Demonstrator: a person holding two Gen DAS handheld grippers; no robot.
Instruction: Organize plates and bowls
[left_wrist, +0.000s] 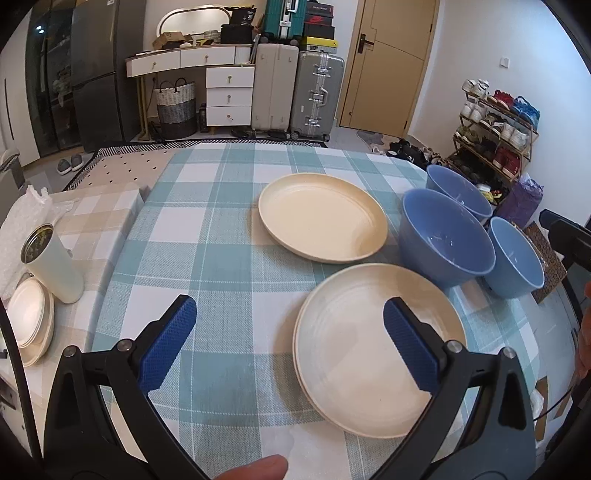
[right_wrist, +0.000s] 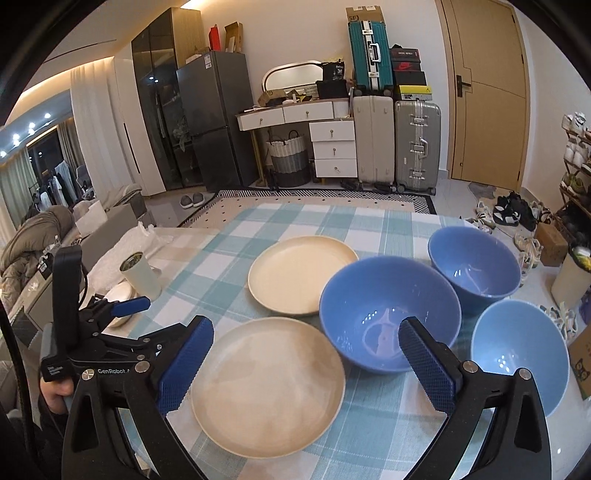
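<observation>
- On the checked tablecloth (left_wrist: 207, 236), two cream plates lie apart: the near plate (left_wrist: 354, 350) toward the front edge, the far plate (left_wrist: 321, 221) behind it.
- Right of the plates stand three blue bowls: the middle bowl (right_wrist: 388, 314) just beside the near plate, the back bowl (right_wrist: 474, 264) and the front bowl (right_wrist: 517, 354) close to it.
- Above the cloth, the left gripper (left_wrist: 290, 343) hovers with jaws spread wide, holding nothing.
- Likewise the right gripper (right_wrist: 306, 365) hangs with jaws fully spread and empty.
</observation>
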